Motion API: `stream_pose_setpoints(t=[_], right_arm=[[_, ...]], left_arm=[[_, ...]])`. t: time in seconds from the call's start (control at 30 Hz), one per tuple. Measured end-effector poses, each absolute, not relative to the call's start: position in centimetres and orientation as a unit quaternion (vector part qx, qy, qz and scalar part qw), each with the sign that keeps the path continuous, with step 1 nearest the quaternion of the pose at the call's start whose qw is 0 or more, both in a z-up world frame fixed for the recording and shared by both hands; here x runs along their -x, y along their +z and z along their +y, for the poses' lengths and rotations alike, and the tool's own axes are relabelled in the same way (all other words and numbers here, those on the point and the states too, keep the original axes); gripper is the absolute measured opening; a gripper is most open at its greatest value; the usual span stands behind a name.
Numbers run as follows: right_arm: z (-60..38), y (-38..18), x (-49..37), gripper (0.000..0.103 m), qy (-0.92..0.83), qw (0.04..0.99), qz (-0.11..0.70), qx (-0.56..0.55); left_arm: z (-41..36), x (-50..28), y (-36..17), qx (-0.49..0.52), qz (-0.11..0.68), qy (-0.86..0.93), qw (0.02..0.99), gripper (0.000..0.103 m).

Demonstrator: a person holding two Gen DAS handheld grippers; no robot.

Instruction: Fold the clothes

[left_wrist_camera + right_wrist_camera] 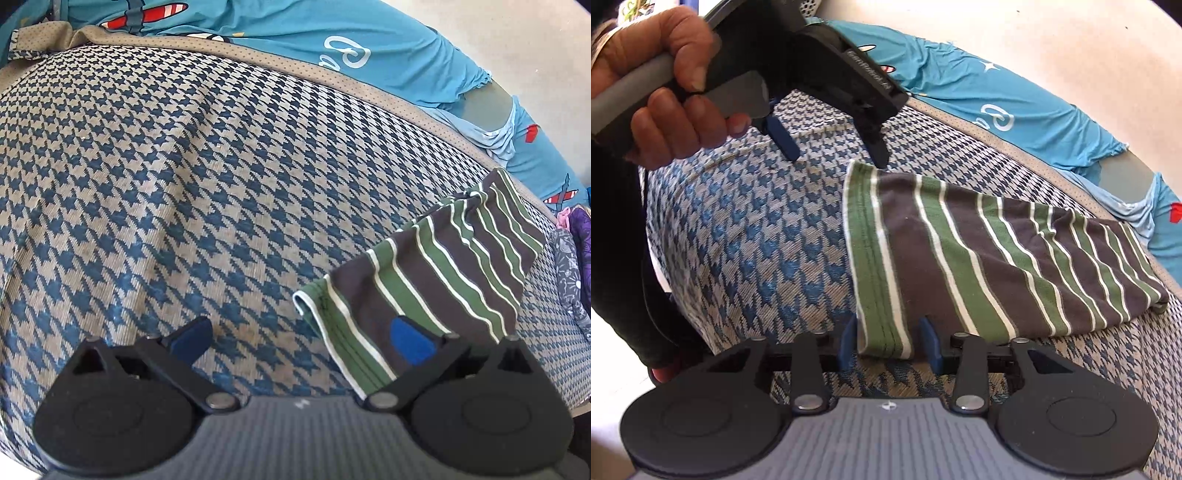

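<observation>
The striped cloth (979, 258), dark grey and green with thin white lines, lies folded on a surface covered with a blue and beige houndstooth fabric (166, 184). What kind of furniture is under this fabric, I cannot tell. The green hem of the cloth points toward the two grippers, and the other end lies near the beige dotted border (295, 62) of the cover.

The right gripper (890, 345) is at the near corner of the cloth. Its jaws are only a little apart, and the green hem corner sits between the two blue pads (931, 343). The pads are very close to the cloth on both sides, but there is a small gap, so the jaws do not look pressed on it.

The left gripper (299, 338) is at the far corner of the same hem. Its jaws are wide apart. One blue pad (412, 341) is over the striped cloth, and the other pad is over the houndstooth fabric, beside the cloth. In the right wrist view a hand (665, 85) holds the handle of this gripper from above.

Behind the beige border lies a turquoise garment (314, 33) with red and white prints and white letters. At the right edge of the left wrist view there are also a grey patterned cloth (569, 273) and something purple (581, 229).
</observation>
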State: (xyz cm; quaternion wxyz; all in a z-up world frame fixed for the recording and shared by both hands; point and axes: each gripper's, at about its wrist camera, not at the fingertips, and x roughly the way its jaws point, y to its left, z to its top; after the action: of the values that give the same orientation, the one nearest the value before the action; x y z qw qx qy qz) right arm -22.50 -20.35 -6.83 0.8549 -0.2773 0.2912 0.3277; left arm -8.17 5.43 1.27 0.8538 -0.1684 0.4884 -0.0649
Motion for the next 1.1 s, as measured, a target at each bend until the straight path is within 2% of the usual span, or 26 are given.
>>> stream_pose_setpoints(t=[0.07, 0.13, 0.2, 0.47, 0.63, 1.1], right_arm=[[-20.4, -6.7, 22.2, 0.028, 0.326, 0.857, 0.294, 0.270], [-20.3, -6.6, 22.3, 0.016, 0.321, 0.860, 0.287, 0.273], [-20.4, -6.3, 21.9, 0.013, 0.315, 0.866, 0.289, 0.260], [-24.0, -3.7, 17.4, 0.012, 0.302, 0.878, 0.363, 0.071], [-25.9, -3.2, 15.6, 0.012, 0.284, 0.879, 0.384, -0.011], [-26.4, -3.0, 15.3, 0.012, 0.280, 0.876, 0.391, -0.041]], left_arm=[[5.5, 8.1, 1.3, 0.173, 0.488, -0.065, 0.853, 0.103], [5.5, 8.0, 1.4, 0.176, 0.488, -0.064, 0.852, 0.103], [5.6, 7.9, 1.4, 0.179, 0.488, -0.066, 0.851, 0.103], [6.2, 7.7, 1.2, 0.229, 0.494, -0.098, 0.833, 0.103], [5.9, 7.6, 1.1, 0.246, 0.500, -0.114, 0.823, 0.103], [3.2, 4.7, 0.4, 0.285, 0.498, -0.158, 0.804, 0.103]])
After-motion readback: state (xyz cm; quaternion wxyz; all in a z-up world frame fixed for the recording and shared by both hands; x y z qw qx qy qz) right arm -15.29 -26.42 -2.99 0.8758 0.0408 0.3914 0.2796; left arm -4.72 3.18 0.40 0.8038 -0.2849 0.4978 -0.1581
